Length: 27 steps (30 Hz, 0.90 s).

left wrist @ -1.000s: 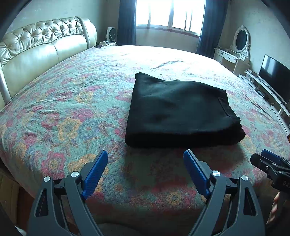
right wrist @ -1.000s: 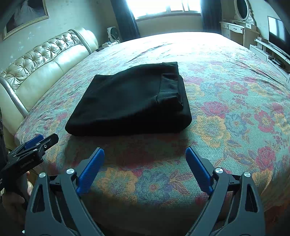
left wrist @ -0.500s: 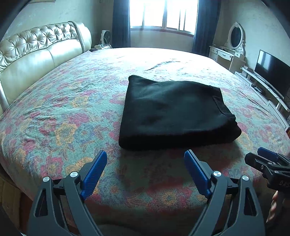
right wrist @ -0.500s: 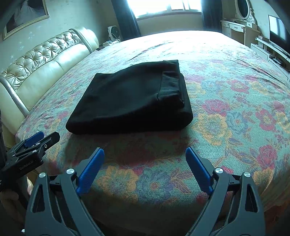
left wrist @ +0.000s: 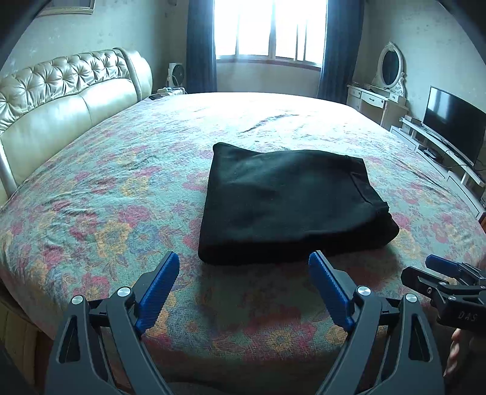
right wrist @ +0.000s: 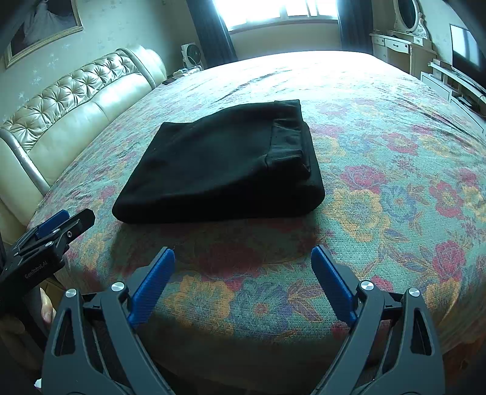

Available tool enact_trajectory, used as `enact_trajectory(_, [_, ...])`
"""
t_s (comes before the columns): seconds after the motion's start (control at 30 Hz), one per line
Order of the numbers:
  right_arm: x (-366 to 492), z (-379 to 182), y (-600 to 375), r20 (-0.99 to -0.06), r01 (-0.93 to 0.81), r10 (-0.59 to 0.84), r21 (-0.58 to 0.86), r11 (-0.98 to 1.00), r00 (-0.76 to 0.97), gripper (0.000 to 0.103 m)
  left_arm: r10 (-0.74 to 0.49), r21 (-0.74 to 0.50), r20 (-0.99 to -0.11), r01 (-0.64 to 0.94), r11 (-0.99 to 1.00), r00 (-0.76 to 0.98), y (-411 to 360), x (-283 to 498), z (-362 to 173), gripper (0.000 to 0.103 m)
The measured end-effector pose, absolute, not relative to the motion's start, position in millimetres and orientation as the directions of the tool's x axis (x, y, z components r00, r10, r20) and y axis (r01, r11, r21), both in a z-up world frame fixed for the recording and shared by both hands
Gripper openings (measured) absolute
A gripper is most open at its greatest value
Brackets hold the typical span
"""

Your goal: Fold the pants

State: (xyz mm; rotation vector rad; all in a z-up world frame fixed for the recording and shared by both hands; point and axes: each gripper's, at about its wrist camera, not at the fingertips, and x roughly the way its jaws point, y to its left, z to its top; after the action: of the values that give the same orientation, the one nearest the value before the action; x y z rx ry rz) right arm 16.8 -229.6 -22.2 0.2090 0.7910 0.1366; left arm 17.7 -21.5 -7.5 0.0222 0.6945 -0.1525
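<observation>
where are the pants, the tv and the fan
pants (left wrist: 288, 206), left wrist view, middle of the folded top layer
tv (left wrist: 452, 121), left wrist view, centre of the dark screen
fan (right wrist: 192, 54), right wrist view, its round front grille

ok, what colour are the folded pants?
Plain black pants, no pattern, on the floral bedspread. Clearest in the right wrist view.

We see the pants (left wrist: 288, 203) lying folded on the bed (left wrist: 106, 197), near its front edge and well away from its far edge. Our left gripper (left wrist: 243, 291) sits at the front edge, just before the pants, and our right gripper (right wrist: 243, 279) sits beside it to the right. The headboard (left wrist: 60, 100) runs along the bed's left edge. The window (left wrist: 270, 29) is behind the far edge. The TV (left wrist: 452, 126) stands off the right edge.
</observation>
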Motion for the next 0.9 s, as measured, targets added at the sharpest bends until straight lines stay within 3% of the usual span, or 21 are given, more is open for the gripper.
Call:
enact_trajectory(0.63, [15.8, -27.1, -226.5, -0.696, -0.052, 0.213, 0.245, 0.968, 0.686, 0.092, -0.118, -0.020, -0.620, 0.135, 0.991, 0.776, -25.4, 12.9, -3.1, 0.086])
enact_trajectory(0.9, [16.3, -28.1, -227.7, -0.698, -0.051, 0.215, 0.248, 0.967, 0.683, 0.092, -0.173, -0.023, -0.628, 0.204, 0.979, 0.758, -30.8, 12.6, -0.9, 0.086])
